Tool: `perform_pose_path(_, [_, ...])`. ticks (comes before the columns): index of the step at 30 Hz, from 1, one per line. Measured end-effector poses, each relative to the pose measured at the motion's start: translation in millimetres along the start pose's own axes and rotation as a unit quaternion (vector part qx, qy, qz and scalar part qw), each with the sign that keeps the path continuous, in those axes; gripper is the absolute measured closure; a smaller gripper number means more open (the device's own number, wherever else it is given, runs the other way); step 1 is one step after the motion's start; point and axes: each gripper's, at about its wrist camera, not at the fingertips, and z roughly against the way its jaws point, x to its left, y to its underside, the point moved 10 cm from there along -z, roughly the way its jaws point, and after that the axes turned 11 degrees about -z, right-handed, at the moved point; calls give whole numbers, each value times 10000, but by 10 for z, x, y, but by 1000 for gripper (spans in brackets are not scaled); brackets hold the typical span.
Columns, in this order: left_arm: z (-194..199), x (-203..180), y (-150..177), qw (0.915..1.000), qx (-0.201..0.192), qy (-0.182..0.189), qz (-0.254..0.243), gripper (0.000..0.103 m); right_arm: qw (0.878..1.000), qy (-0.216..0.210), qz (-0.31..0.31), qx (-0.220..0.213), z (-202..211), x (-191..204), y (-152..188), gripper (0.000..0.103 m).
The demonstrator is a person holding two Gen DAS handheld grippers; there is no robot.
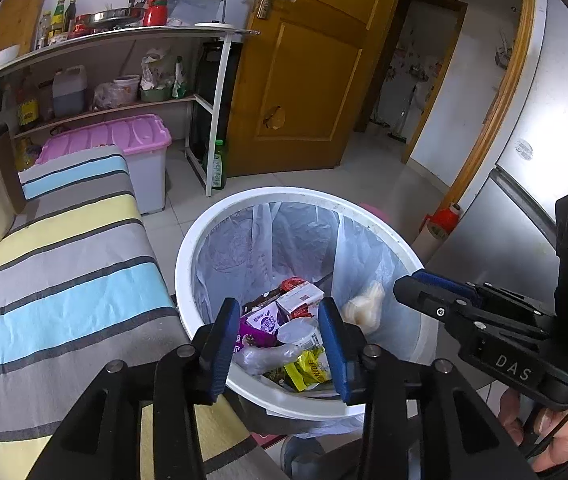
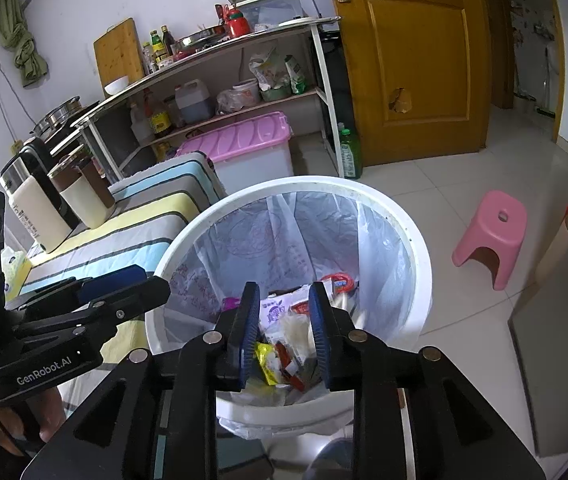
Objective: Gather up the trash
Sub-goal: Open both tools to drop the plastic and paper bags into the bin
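Standing on the pale tiled floor [image 2: 464,320] beside the striped cloth-covered table [image 1: 63,280], the white round trash bin with a clear plastic liner [image 1: 187,264] is holding mixed wrappers and cartons [image 1: 296,320] at its bottom. Both grippers are hovering above the bin's near rim, jaws apart and gripping nothing: left gripper [image 1: 279,350] over the trash pile, right gripper [image 2: 284,334] likewise, trash lying below between the blue pads. Behind are sitting a pink-lidded storage box [image 2: 239,144], a pink plastic stool [image 2: 492,236] and a brown wooden door [image 2: 416,56].
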Motion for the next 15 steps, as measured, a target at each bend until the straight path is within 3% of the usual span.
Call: perform_pose_path(15, [462, -19, 92, 9996, -237, -128, 19, 62, 9994, -78, 223, -238, 423, 249, 154, 76])
